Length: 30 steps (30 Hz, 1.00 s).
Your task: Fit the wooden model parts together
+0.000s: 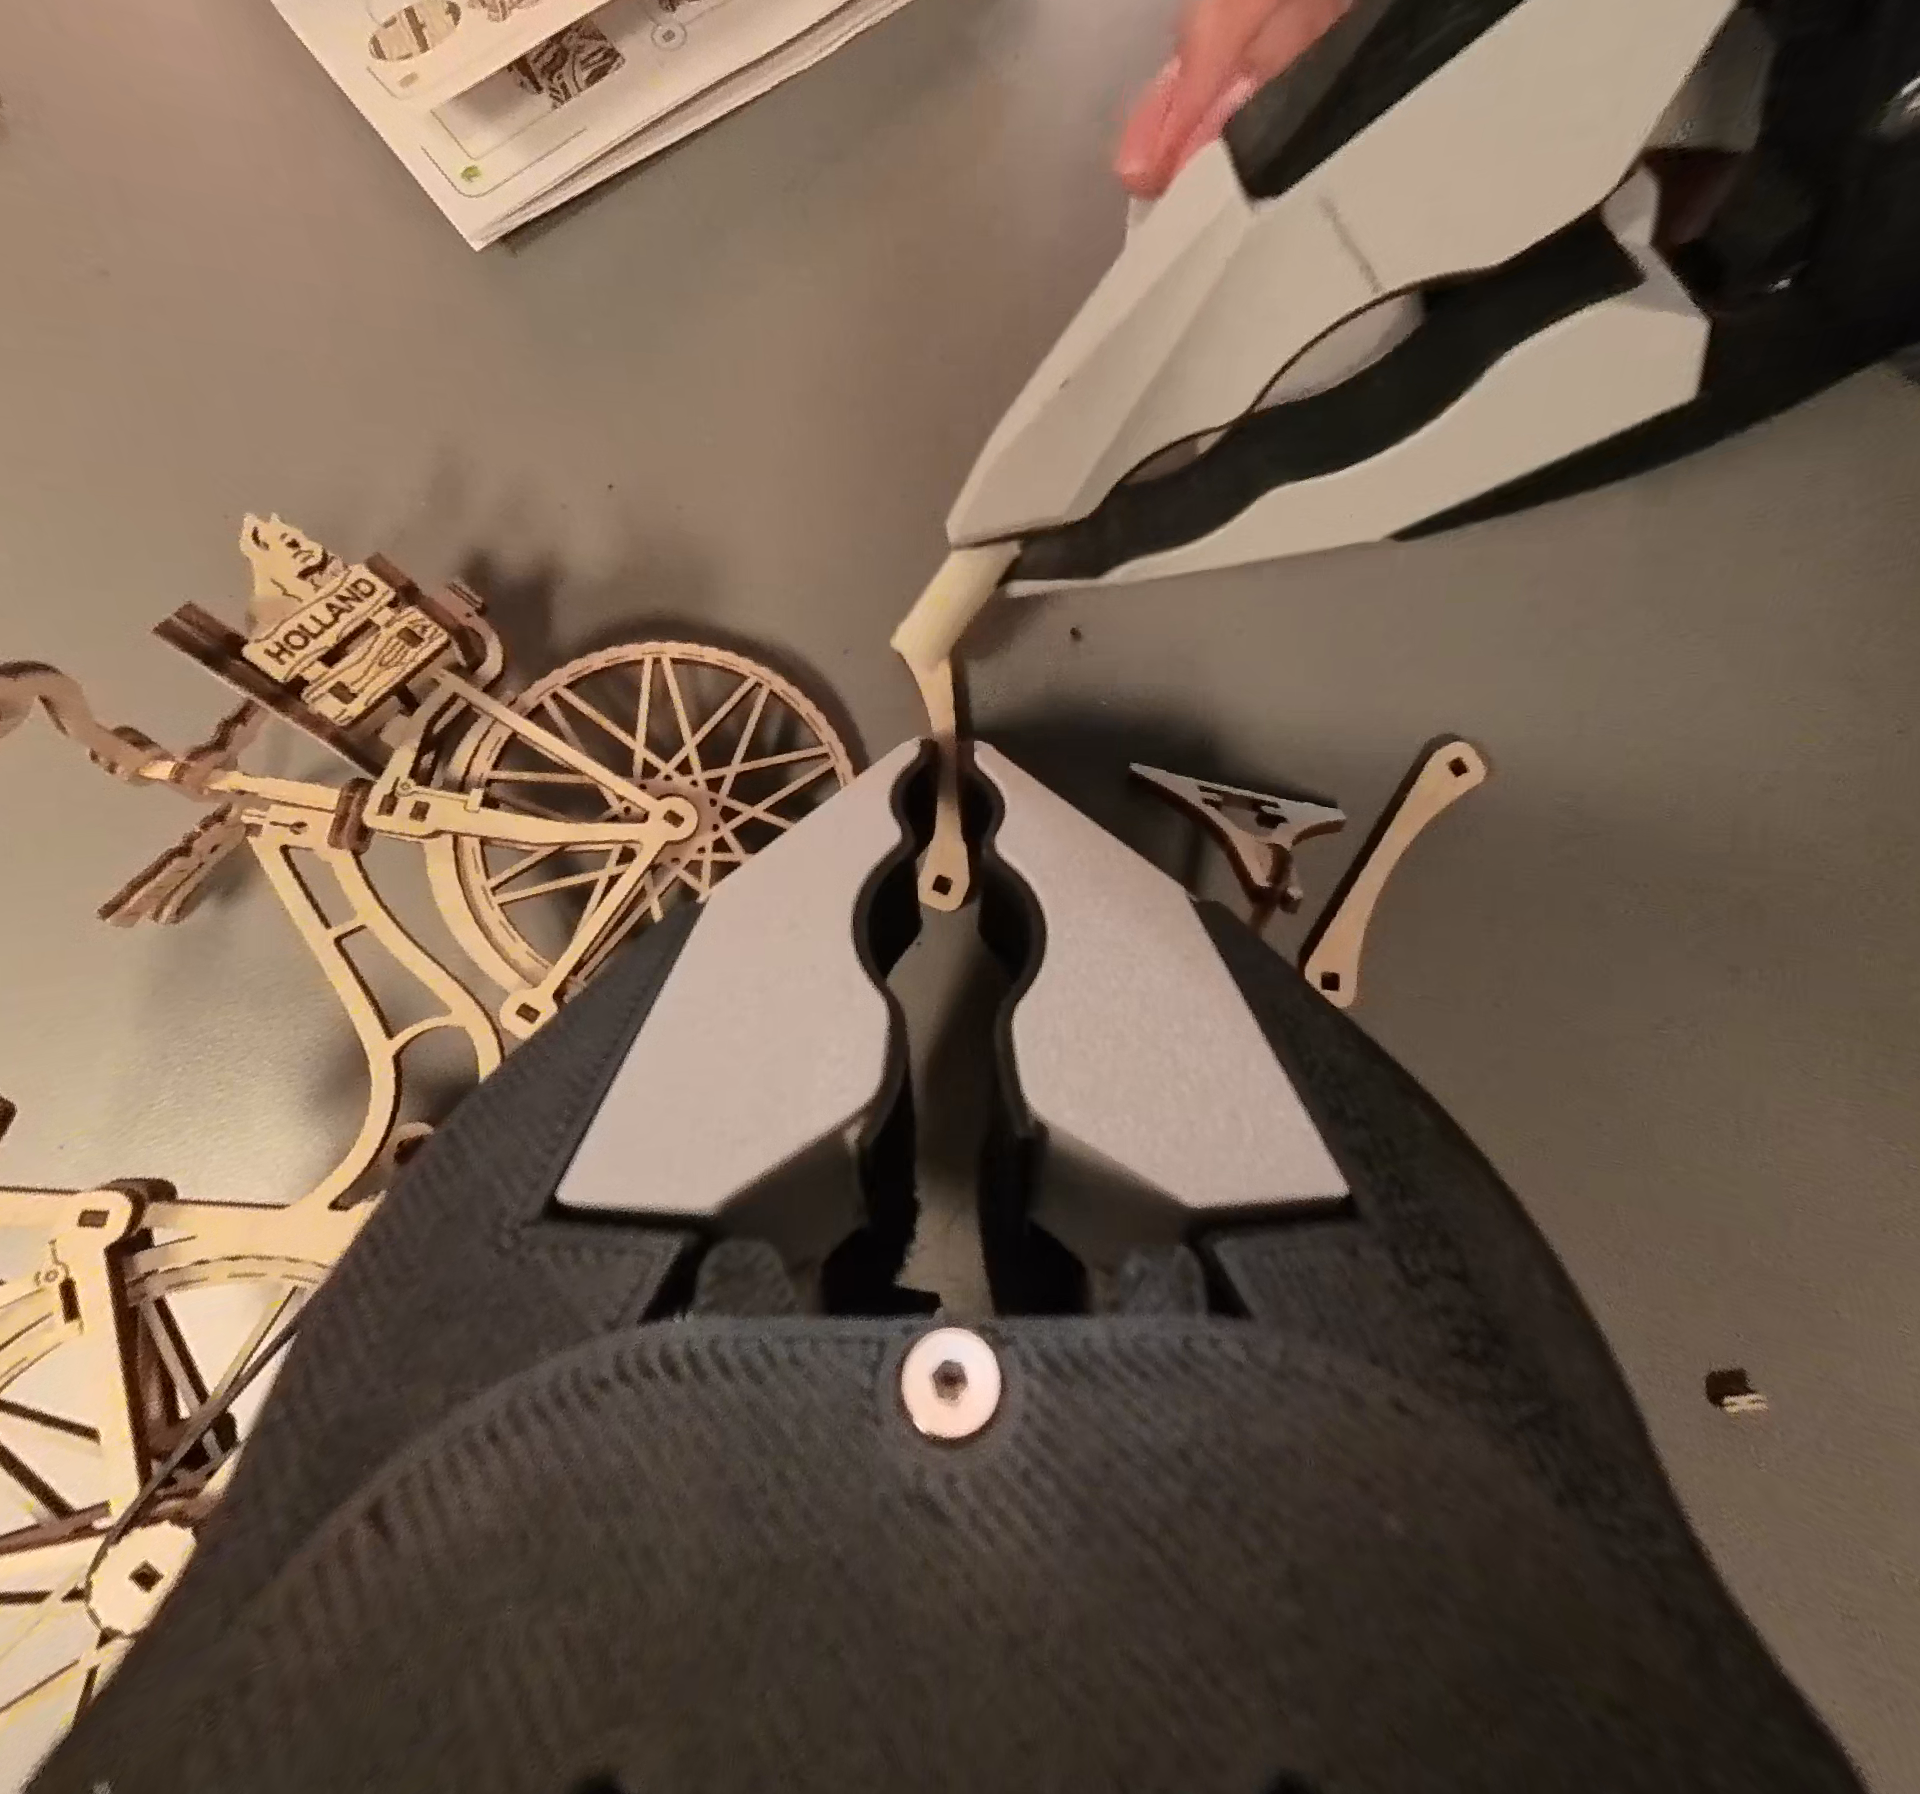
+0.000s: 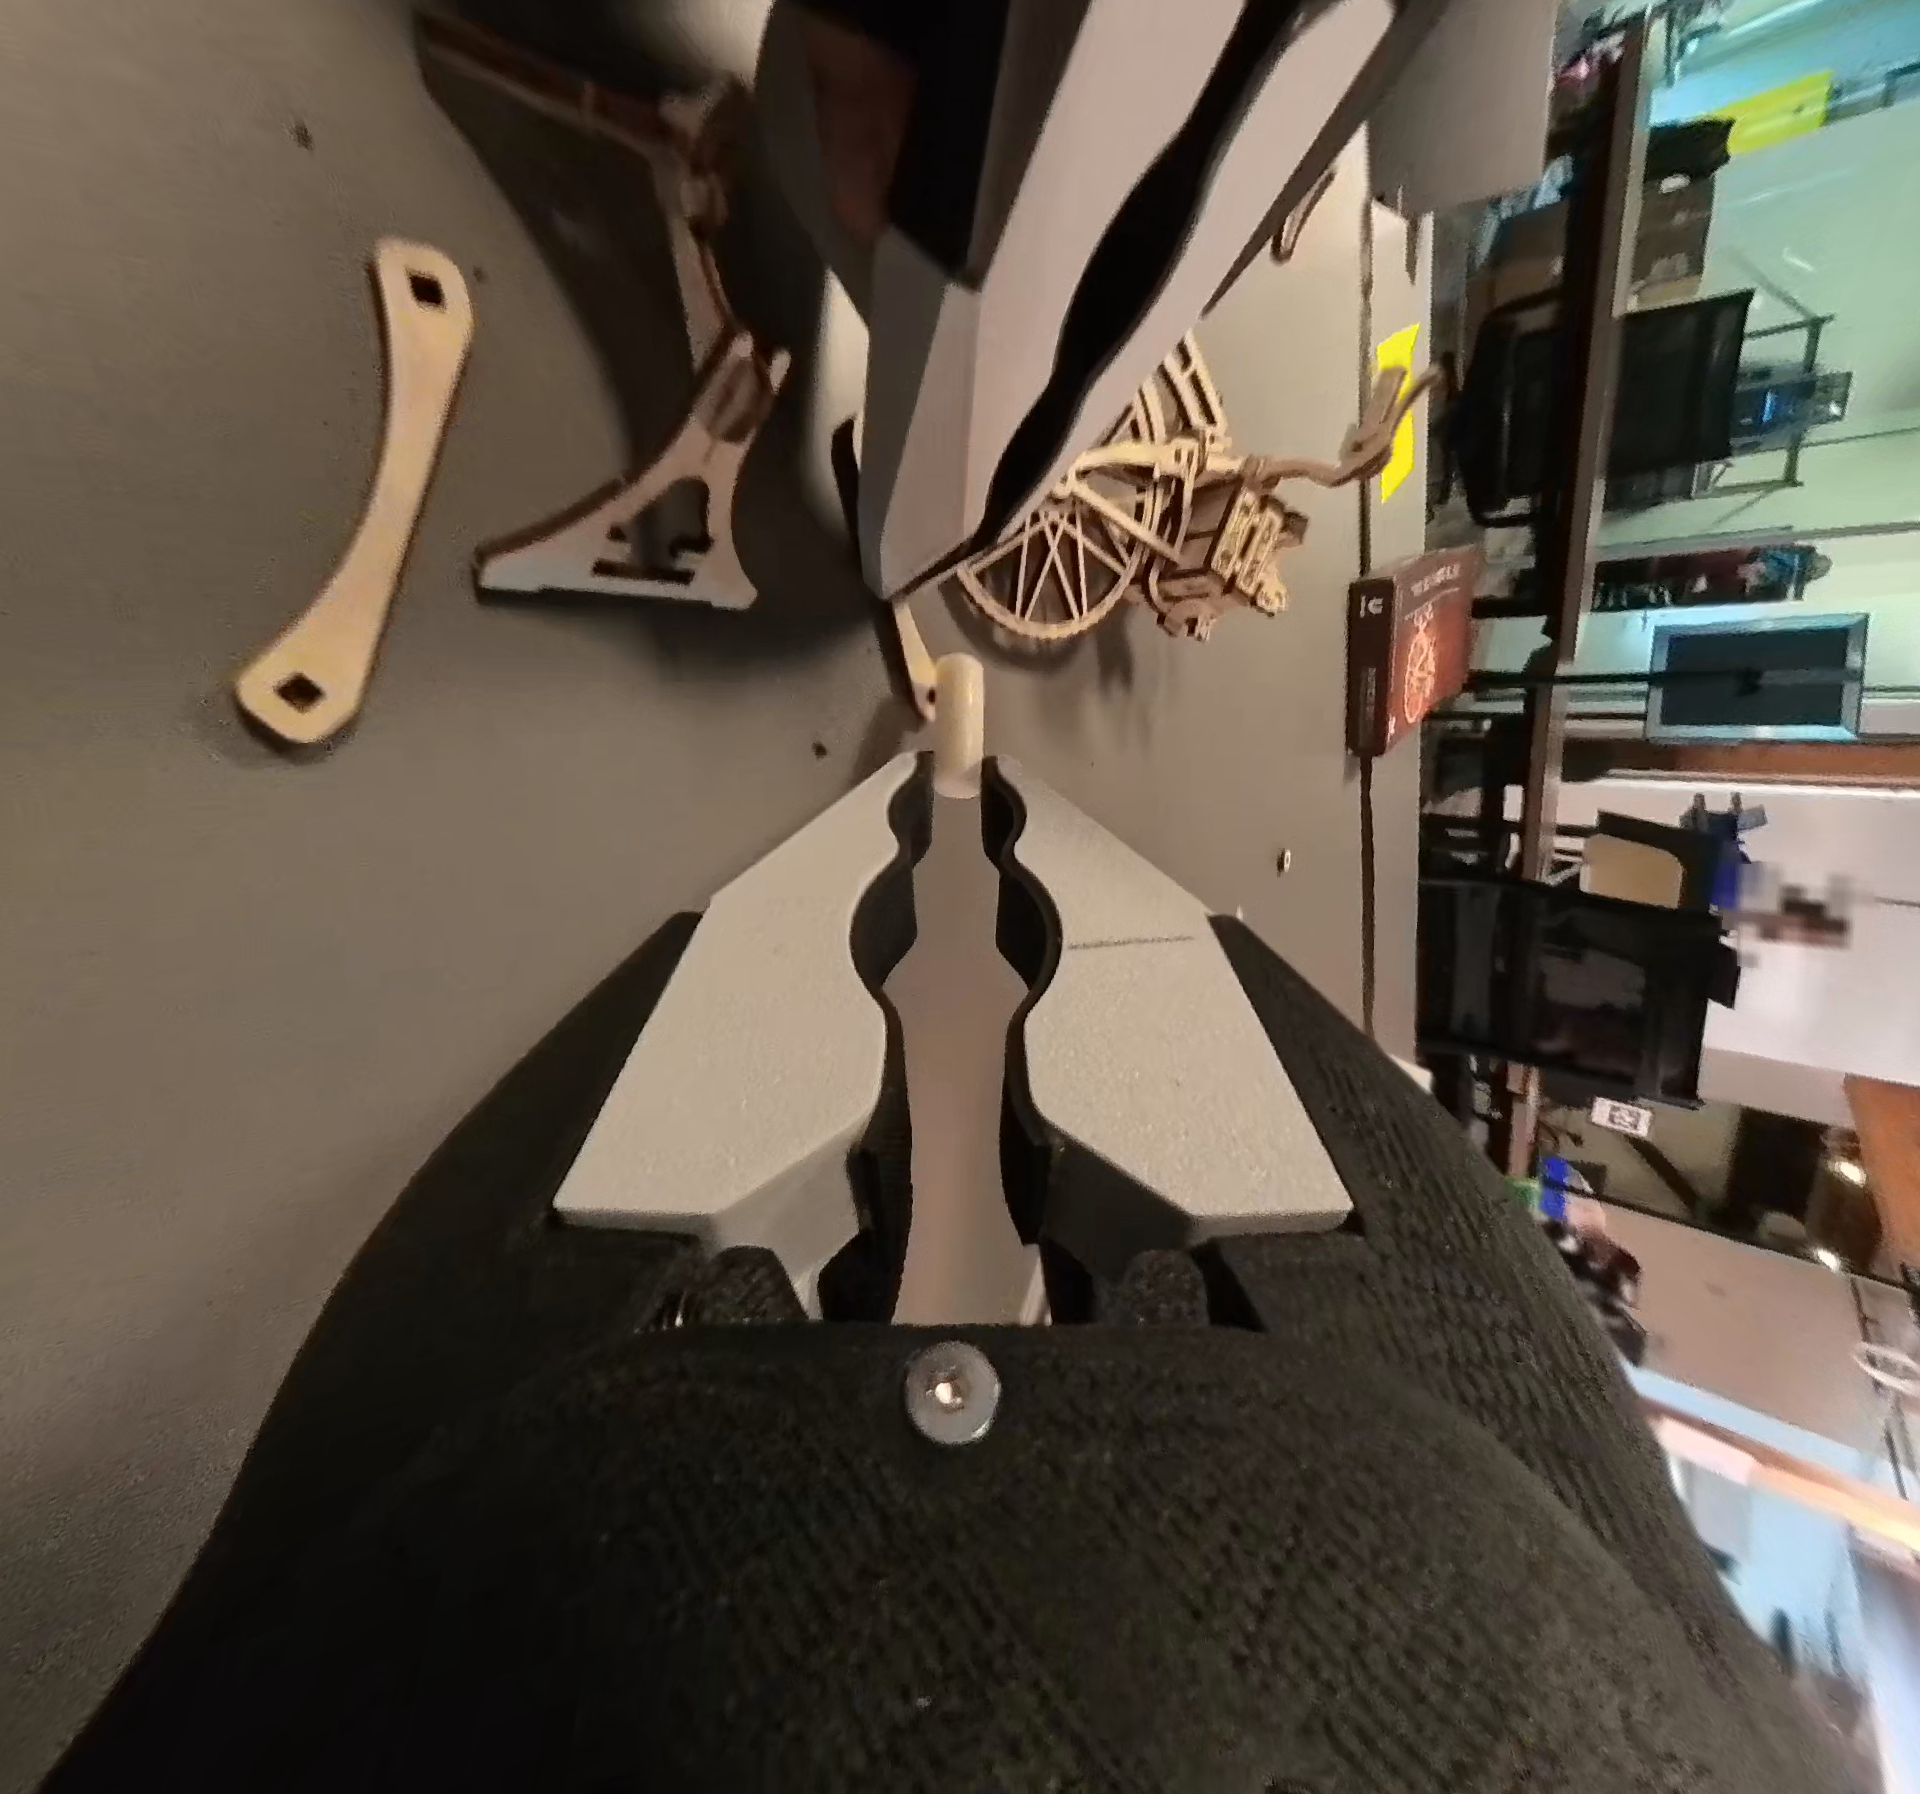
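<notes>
My left gripper (image 1: pixel 945 762) is shut on a small curved wooden strip (image 1: pixel 943 861) with a square hole at its near end. My right gripper (image 2: pixel 956 773) is shut on a short pale wooden peg (image 2: pixel 958 721). In the left wrist view the right gripper (image 1: pixel 977 544) comes in from the upper right, and its peg (image 1: pixel 935 606) meets the far end of the strip. In the right wrist view the left gripper (image 2: pixel 896 591) comes down from above, with the strip's end (image 2: pixel 914 674) beside the peg. Both are held just above the grey table (image 1: pixel 727 414).
A partly built wooden bicycle (image 1: pixel 468 809) lies at the left and also shows in the right wrist view (image 2: pixel 1132 518). A loose curved strip (image 1: pixel 1392 871) and a triangular wooden piece (image 1: pixel 1242 819) lie to the right. An instruction booklet (image 1: pixel 623 30) is at the far edge. A small wooden bit (image 1: pixel 1737 1401) lies nearer. Left and right tips are no more than a few centimetres apart.
</notes>
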Tool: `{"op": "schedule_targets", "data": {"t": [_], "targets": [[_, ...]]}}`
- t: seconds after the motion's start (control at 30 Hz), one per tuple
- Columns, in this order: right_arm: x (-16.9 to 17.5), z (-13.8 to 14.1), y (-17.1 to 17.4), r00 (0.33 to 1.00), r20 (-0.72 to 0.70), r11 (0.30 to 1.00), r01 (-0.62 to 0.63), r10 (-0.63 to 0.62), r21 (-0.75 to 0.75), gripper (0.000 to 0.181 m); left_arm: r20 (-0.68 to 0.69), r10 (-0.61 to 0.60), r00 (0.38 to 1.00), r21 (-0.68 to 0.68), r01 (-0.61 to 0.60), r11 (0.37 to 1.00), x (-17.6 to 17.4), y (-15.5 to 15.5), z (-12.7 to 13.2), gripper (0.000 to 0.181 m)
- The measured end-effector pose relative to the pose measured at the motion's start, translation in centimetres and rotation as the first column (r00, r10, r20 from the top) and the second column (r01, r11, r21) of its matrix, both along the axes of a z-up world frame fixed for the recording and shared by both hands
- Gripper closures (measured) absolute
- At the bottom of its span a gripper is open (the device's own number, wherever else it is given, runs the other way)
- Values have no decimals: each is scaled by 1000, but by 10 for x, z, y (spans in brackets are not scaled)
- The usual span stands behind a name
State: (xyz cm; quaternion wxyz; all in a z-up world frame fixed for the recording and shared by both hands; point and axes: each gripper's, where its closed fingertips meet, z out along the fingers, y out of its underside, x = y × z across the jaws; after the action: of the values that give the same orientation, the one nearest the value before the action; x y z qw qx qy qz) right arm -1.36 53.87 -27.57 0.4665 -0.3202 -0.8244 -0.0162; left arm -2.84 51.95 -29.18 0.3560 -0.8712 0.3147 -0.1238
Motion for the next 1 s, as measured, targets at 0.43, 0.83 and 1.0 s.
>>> {"op": "schedule_targets", "data": {"t": [0.43,0.83,1.0], "targets": [[-15,24,7,953,-303,979,-51,-11,-197,174,124,46,991,396,-92,914,-36,3,58,163],[-24,25,-29,922,-339,982,-167,186,84,174,319,18,948,656,-235,717,-68,-4,104,163],[-22,28,-30,947,-238,976,-198,215,95,174,275,-32,961,614,-150,775,-61,-4,89,167]]}}
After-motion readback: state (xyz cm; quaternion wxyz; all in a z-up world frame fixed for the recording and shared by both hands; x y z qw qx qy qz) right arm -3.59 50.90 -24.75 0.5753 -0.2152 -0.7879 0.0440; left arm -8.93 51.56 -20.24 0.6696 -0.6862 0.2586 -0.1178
